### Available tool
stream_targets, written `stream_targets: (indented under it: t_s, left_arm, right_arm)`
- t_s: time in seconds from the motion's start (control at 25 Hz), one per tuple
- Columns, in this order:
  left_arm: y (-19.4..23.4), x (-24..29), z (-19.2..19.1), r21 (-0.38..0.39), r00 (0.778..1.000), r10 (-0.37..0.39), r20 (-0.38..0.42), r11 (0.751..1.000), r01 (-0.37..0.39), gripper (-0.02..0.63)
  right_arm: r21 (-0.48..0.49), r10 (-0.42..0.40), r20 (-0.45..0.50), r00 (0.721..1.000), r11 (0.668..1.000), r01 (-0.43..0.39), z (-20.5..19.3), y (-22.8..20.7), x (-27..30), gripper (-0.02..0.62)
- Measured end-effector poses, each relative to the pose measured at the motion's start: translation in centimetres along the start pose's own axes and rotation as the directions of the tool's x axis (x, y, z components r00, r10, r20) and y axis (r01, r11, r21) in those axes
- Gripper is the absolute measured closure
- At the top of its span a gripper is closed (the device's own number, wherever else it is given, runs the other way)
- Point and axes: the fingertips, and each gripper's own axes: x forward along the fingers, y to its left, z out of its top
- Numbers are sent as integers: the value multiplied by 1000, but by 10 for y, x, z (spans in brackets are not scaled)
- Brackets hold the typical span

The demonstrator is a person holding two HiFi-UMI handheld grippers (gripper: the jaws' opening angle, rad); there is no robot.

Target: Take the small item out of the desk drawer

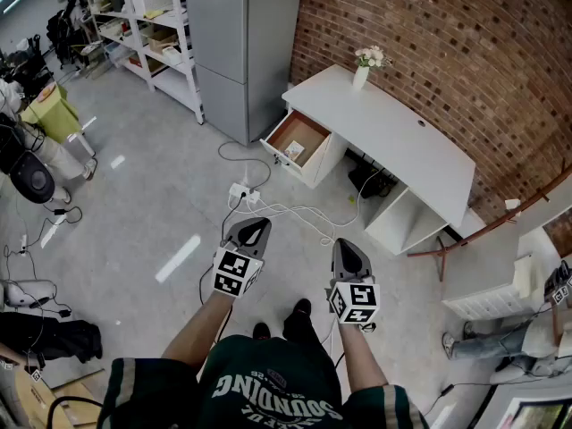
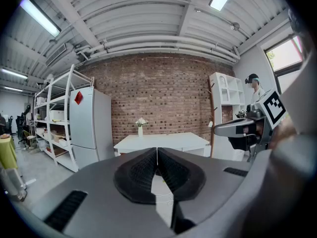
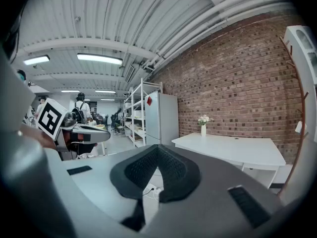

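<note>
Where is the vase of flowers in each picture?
Head view: vase near the top, right of middle.
Left gripper view: vase near the middle, slightly left.
Right gripper view: vase right of middle.
Shared landmark: the white desk it stands on.

Dark green shirt with white lettering; grey left tool and right tool carry black-and-white marker cubes
</note>
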Motion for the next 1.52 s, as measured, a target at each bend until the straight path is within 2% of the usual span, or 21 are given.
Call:
stream_targets:
  t_s: [0.44, 1.16, 1.52]
  left_arm:
    - [-3, -6, -2, 1, 1000, 1, -2, 1000, -1, 588]
    - [6, -28, -7, -3, 1000, 4, 17, 1000, -4, 588]
    - [1, -12, -9, -11, 1000, -10, 0, 1000, 10, 588]
  right_arm:
    - [-4, 15, 25, 1000, 1000, -15, 4, 5, -4, 571]
    - [-3, 49, 42, 998, 999, -49, 4, 40, -4, 571]
    - [25, 36, 35, 999, 999, -37, 0, 28, 0, 571]
